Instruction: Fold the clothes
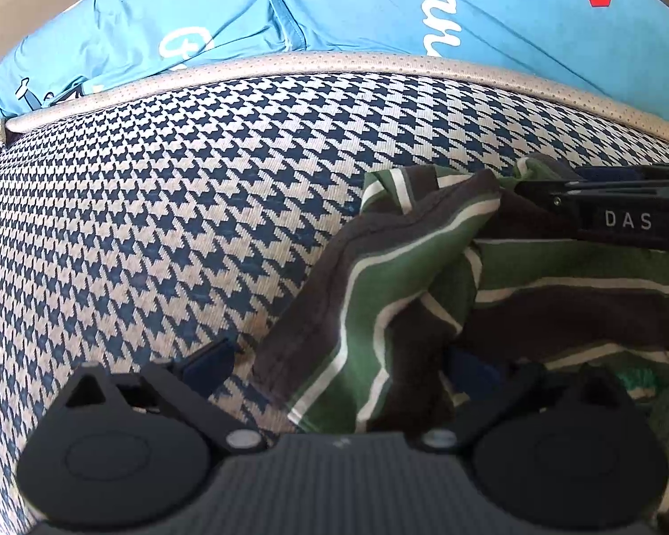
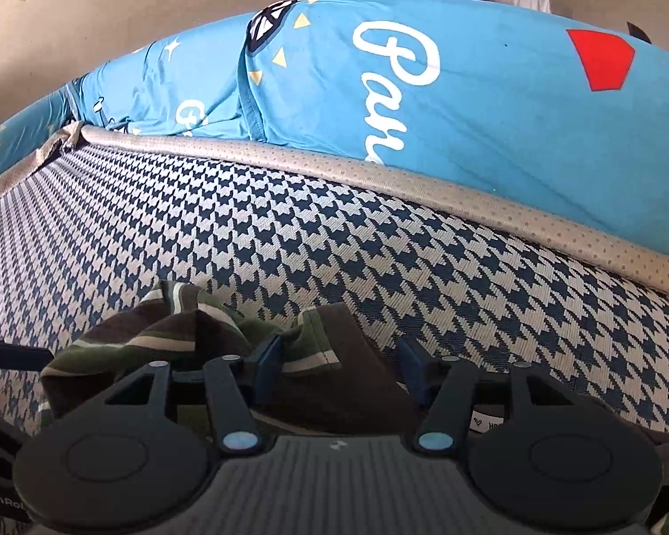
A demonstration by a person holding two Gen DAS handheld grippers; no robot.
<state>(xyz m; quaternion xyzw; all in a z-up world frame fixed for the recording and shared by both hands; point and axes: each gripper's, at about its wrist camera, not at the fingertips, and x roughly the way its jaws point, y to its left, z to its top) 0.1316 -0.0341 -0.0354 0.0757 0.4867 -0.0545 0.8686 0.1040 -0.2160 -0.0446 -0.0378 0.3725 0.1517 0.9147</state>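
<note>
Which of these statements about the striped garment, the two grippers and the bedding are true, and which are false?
1. The green, brown and white striped garment lies on a plain white sheet. False: it lies on the blue-and-white houndstooth mat.
2. The left gripper is open. True.
3. The right gripper is open, with cloth between its fingers. True.
4. The bright blue printed bedding covers the garment. False: it lies beyond the mat's beige border.

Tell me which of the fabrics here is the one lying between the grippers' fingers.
The green-and-brown striped garment, crumpled on the houndstooth mat. The blue printed fabric lies beyond the mat's far edge, away from both grippers.
</note>
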